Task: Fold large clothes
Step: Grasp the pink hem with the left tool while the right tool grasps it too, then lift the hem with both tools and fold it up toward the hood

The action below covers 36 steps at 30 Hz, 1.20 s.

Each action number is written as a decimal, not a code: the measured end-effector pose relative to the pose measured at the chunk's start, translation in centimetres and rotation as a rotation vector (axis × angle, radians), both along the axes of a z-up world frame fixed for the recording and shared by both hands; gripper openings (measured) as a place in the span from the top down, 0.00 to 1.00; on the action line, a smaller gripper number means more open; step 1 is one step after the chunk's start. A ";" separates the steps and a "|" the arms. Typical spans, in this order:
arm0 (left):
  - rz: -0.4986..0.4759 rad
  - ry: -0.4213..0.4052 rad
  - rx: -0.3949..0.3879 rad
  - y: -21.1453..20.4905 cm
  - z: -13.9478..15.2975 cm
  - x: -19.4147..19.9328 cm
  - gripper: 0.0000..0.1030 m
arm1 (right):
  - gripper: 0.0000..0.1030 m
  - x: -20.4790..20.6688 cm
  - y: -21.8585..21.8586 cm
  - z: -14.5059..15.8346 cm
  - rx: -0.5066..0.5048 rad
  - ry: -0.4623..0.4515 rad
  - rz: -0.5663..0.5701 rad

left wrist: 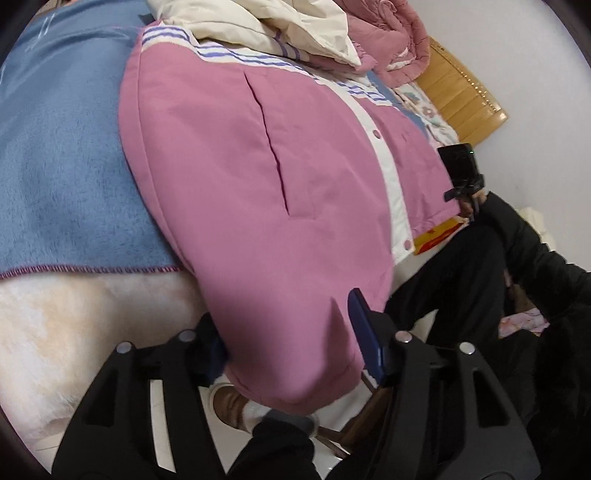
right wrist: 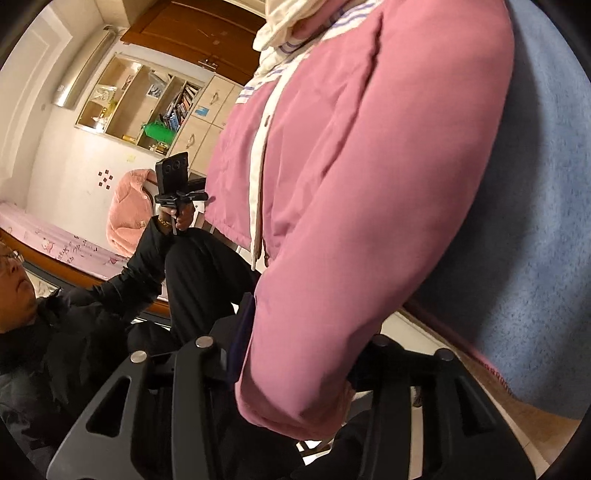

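A pink padded jacket [left wrist: 240, 166] with a white snap placket and purple-striped trim lies spread on the blue blanket [left wrist: 62, 147] of a bed, its lower edge hanging over the side. My left gripper [left wrist: 291, 347] is shut on that hanging lower corner, and the fabric bulges between its blue pads [left wrist: 365, 339]. In the right wrist view the same pink jacket [right wrist: 369, 184] fills the middle. My right gripper [right wrist: 299, 354] is shut on a thick rounded fold of it, which hides most of both fingers.
A cream jacket [left wrist: 266, 22] and a pink fluffy garment [left wrist: 391, 40] are piled at the jacket's collar end. A person in black [right wrist: 92, 321] sits close by, holding up a phone [right wrist: 171, 170] on a grip. A bookshelf [right wrist: 147, 107] stands on the far wall.
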<state>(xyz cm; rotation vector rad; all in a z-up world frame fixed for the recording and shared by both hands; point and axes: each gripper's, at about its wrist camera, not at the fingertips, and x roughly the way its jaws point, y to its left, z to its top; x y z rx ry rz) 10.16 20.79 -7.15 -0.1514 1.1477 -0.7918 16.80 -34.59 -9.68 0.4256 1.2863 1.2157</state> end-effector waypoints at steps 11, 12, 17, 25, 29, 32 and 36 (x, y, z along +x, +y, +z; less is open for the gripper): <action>0.057 -0.220 0.340 -4.1 1.3 -1.4 0.86 | 0.85 -0.6 0.5 1.2 -0.049 -0.095 -0.012; 0.070 -0.232 0.363 -4.3 1.3 -1.4 0.86 | 0.85 -0.6 0.6 1.3 -0.053 -0.098 -0.013; 0.080 -0.269 0.421 -4.9 1.2 -1.8 0.86 | 0.85 -0.8 1.4 2.0 -0.081 -0.122 -0.025; 0.076 -0.313 0.479 -5.6 1.3 -2.5 0.86 | 0.89 -1.4 1.7 3.1 -0.130 -0.174 -0.074; 0.078 -0.333 0.474 -5.6 1.9 -2.6 0.86 | 0.89 -1.4 1.1 3.8 -0.083 -0.191 -0.082; 0.085 -0.336 0.448 -5.4 2.4 -2.7 0.86 | 0.90 -1.4 1.0 4.2 -0.059 -0.207 -0.092; 0.096 -0.342 0.349 -4.4 4.0 -2.8 0.87 | 0.91 -1.3 0.2 5.4 0.038 -0.219 -0.118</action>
